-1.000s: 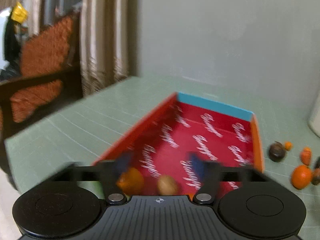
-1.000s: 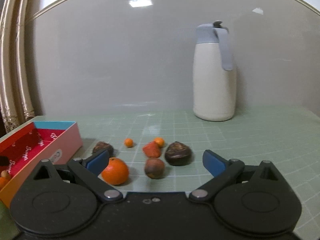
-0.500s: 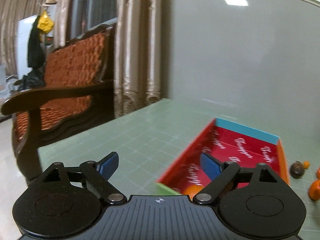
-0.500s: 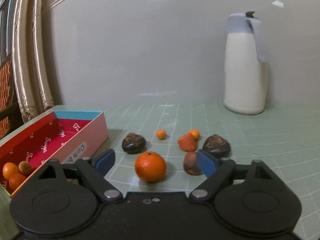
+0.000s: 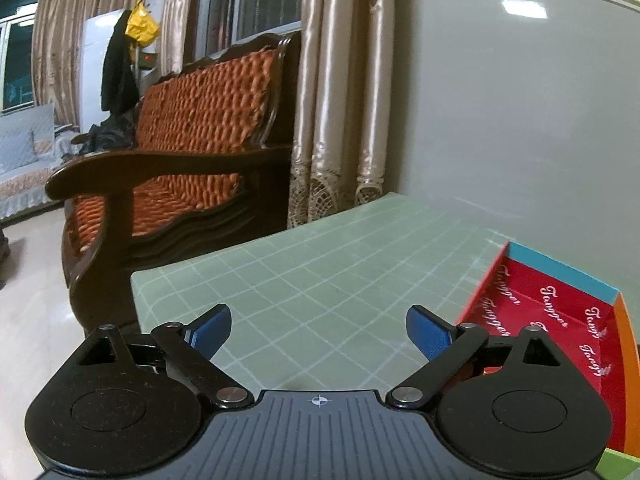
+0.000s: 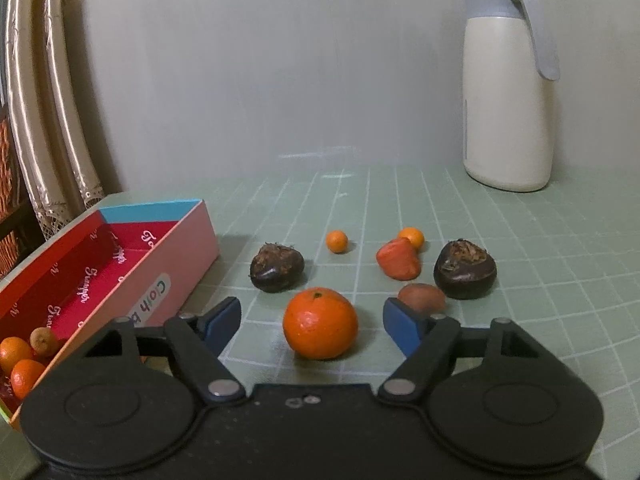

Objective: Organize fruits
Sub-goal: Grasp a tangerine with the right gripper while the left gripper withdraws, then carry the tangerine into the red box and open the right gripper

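The right gripper (image 6: 312,318) stands with its jaws apart and has just been closing; the orange (image 6: 320,323) lies between the blue pads (image 6: 400,326) on the table, with clear gaps on both sides, so nothing is grasped. The orange is round, bright, dimpled, with a small green stem scar on top. Just behind the right pad lies a small brown fruit (image 6: 422,297). Beyond it sit a red fruit (image 6: 397,260), touching a small orange fruit (image 6: 412,236) behind it, and a second small orange fruit (image 6: 337,241) set apart to the left. Two dark, round fruits with rough brown crowns flank this group, one left (image 6: 277,267) and one right (image 6: 465,274). A cream jug (image 6: 507,92) with a grey lid stands well back against the wall.

At the left, the red-lined box (image 6: 168,248) holds two small oranges (image 6: 20,364) and a brown fruit (image 6: 43,341) at its near end.

The left gripper (image 5: 320,330) is released, jaws wide and just opening further, with only bare green mat (image 5: 320,272) between the pads. The box (image 5: 560,276) lies to its right. A wooden sofa (image 5: 192,152) stands beyond the table edge.
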The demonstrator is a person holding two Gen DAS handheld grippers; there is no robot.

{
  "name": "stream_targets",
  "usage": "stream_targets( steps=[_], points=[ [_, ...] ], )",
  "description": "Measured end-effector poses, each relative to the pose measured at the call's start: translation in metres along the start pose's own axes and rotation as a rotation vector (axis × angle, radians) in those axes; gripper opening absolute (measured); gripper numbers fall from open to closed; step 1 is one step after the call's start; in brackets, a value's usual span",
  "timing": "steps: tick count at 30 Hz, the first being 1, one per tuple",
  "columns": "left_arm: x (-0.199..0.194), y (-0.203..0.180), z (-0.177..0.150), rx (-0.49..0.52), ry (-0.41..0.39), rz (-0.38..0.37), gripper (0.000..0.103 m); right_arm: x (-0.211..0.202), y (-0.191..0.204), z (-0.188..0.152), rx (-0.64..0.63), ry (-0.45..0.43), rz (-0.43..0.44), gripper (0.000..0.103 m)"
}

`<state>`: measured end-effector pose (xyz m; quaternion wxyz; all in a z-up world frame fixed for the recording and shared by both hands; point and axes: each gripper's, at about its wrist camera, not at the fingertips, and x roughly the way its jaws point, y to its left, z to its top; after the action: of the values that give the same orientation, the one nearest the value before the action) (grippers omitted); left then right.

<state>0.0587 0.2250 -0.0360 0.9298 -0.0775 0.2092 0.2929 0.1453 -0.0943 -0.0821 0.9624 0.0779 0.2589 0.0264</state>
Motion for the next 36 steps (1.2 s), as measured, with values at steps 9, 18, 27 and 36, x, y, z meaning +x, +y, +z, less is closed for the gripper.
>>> stream_targets(
  steps=[9, 18, 27, 36],
  points=[
    [0.002, 0.007, -0.002, 0.0, 0.005, 0.017, 0.094, 0.013, 0.003, 0.002, -0.005, 0.063, -0.009, 0.054],
    [0.003, 0.01, -0.003, -0.004, 0.013, 0.024, 0.094, 0.018, 0.004, 0.002, -0.012, 0.085, -0.012, 0.042],
    [0.003, 0.01, -0.003, -0.002, 0.016, 0.022, 0.094, 0.017, 0.002, 0.002, -0.009, 0.084, 0.008, 0.042],
    [0.001, 0.005, -0.004, 0.008, 0.013, 0.023, 0.094, 0.01, 0.006, -0.001, -0.025, 0.088, 0.021, 0.041]
  ],
)
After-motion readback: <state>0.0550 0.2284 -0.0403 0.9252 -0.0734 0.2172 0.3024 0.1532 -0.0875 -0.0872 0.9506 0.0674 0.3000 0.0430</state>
